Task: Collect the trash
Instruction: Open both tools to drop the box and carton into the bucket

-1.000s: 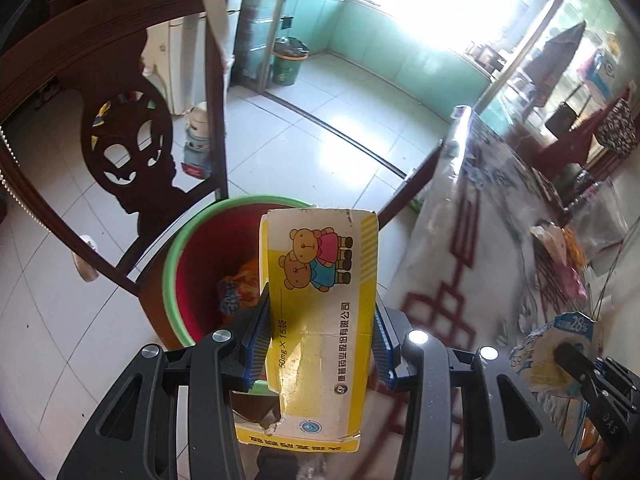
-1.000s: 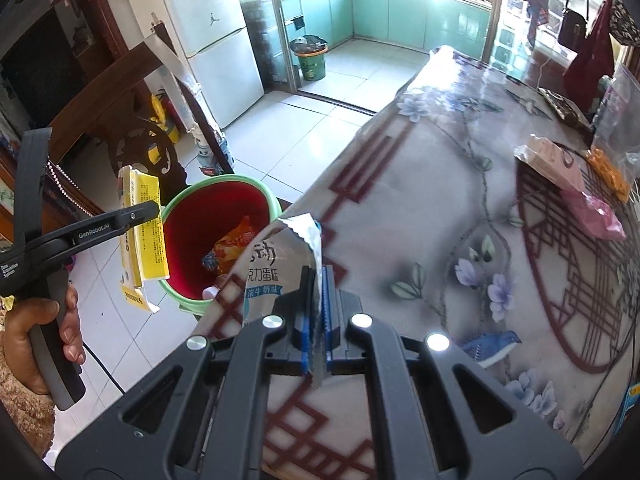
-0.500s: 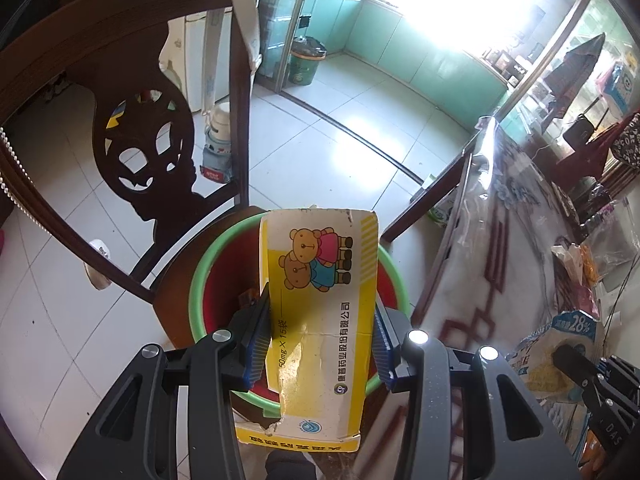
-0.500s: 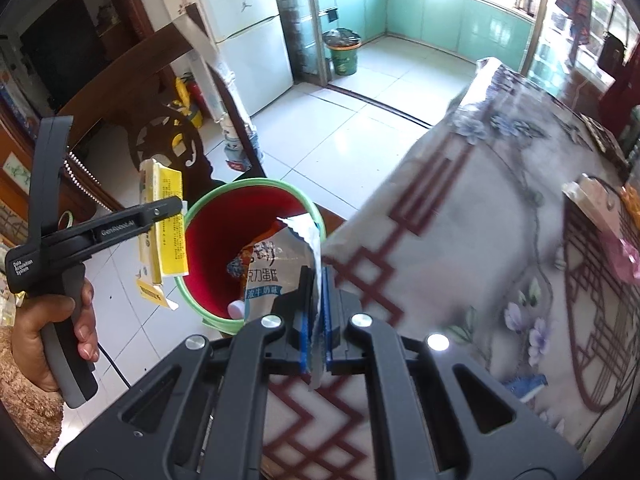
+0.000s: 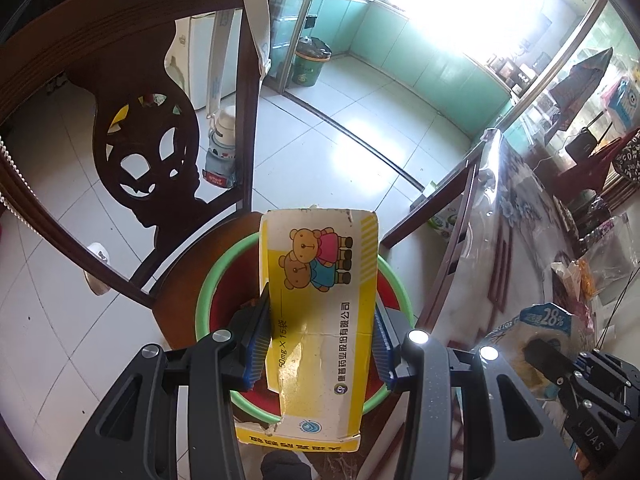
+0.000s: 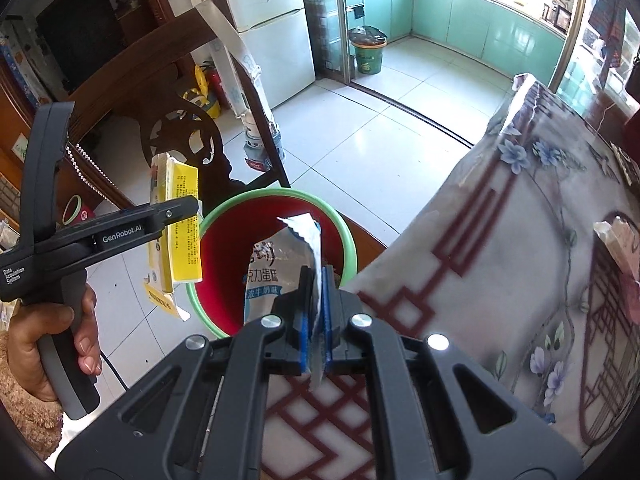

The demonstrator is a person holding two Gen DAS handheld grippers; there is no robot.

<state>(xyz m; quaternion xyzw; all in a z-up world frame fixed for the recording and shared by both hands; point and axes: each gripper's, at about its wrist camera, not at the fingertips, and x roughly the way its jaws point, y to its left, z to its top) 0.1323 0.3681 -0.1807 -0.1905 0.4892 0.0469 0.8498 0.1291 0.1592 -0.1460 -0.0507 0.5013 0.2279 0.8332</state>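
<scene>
My left gripper (image 5: 320, 336) is shut on a torn yellow carton with cartoon bears (image 5: 320, 304) and holds it over the red bin with a green rim (image 5: 208, 280). From the right wrist view the carton (image 6: 176, 232) hangs at the left rim of the bin (image 6: 340, 232). My right gripper (image 6: 316, 300) is shut on a silver and blue snack wrapper (image 6: 280, 268), held above the bin's near side at the table edge. The wrapper also shows in the left wrist view (image 5: 532, 332).
A dark carved wooden chair (image 5: 140, 128) stands just behind the bin. The table with a flowered plastic cover (image 6: 520, 240) lies to the right, with pink and orange packets (image 6: 616, 248) on it. White tiled floor, a fridge (image 6: 272, 32) and a second bin (image 6: 366, 56) are beyond.
Both grippers moved left off the table toward the bin. The carton and the wrapper now hang over the bin's opening; the table has slid to the right in both views.
</scene>
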